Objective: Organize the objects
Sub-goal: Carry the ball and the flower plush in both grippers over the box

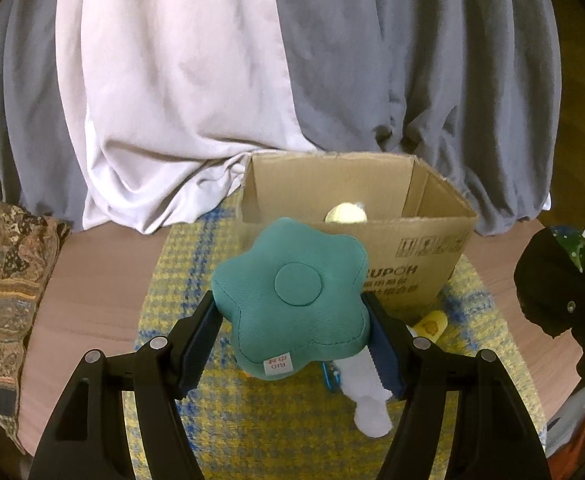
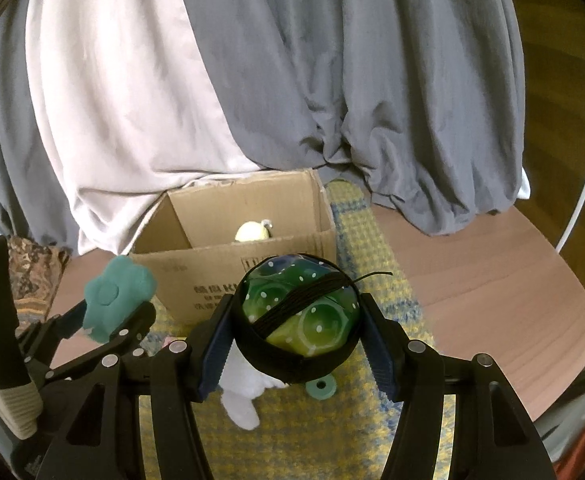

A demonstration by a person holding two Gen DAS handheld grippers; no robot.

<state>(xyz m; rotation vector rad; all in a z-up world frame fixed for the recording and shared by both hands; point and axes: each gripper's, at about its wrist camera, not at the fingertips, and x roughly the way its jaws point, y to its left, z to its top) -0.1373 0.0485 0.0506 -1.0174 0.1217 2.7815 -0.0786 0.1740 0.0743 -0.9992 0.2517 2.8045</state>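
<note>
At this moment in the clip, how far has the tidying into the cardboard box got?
Done: one pale yellow round item lies inside the cardboard box. In hand: the left gripper grips a teal flower cushion; the right gripper grips a green dotted pouch, both short of the box. Left: a white plush, teal ring and small yellow item on the mat.
</note>
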